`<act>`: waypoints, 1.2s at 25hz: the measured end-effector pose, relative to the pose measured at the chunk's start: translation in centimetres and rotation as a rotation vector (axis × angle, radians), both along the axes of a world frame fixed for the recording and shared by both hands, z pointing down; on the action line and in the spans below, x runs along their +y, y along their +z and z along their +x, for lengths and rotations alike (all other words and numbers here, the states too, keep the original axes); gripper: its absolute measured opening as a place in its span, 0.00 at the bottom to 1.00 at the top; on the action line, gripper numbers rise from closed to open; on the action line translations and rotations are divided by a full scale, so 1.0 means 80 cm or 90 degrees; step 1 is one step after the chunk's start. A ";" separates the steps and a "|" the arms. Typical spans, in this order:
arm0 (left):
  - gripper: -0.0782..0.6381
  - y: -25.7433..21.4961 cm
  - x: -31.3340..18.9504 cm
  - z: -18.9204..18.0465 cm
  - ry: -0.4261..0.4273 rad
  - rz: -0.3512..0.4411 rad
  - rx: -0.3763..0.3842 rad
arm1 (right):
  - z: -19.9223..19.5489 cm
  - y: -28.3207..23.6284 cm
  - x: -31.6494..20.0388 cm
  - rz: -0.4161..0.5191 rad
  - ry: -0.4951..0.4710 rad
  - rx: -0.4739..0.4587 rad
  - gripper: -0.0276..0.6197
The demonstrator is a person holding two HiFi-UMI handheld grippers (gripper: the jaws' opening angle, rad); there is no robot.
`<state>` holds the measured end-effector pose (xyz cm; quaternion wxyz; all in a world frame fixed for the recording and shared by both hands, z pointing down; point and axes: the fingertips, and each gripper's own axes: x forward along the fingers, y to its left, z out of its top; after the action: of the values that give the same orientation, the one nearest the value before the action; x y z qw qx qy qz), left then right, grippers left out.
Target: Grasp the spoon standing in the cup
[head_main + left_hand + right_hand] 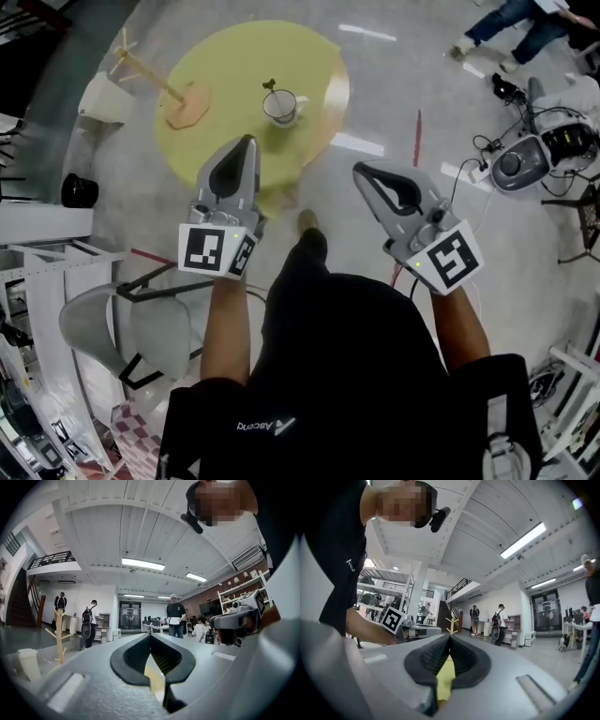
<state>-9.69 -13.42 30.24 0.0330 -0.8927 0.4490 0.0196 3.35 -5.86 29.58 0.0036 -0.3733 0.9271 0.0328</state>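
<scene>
A white cup (282,107) with a dark-tipped spoon (270,88) standing in it sits near the right side of a round yellow table (225,66). Both grippers are held up over the floor, short of the table's near edge, tips toward it. My left gripper (247,141) is shut and empty, just below and left of the cup; in its own view the left gripper (150,637) has its jaws meeting. My right gripper (359,170) is farther right, also shut with nothing in it; the right gripper (449,638) shows closed jaws. Neither gripper view shows the cup.
A wooden mug tree (159,84) stands on the table's left part, with a white tub (101,96) beside it. A grey chair (122,328) is at lower left. Cables and a grey device (517,164) lie on the floor at right. People stand far off (176,616).
</scene>
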 end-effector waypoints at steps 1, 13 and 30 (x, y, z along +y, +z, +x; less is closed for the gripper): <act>0.12 0.005 -0.024 -0.003 0.009 -0.006 0.000 | -0.007 0.000 -0.025 -0.003 0.004 0.004 0.05; 0.37 0.127 -0.225 -0.001 0.136 -0.164 -0.026 | -0.045 0.021 -0.216 -0.040 0.055 0.029 0.05; 0.26 0.245 -0.299 0.043 0.222 -0.356 -0.124 | 0.023 0.051 -0.297 -0.095 0.084 0.037 0.05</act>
<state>-6.23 -37.33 49.84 -0.1743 -0.9283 0.2721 -0.1842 5.18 -29.64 33.70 -0.0530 -0.4315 0.9002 -0.0253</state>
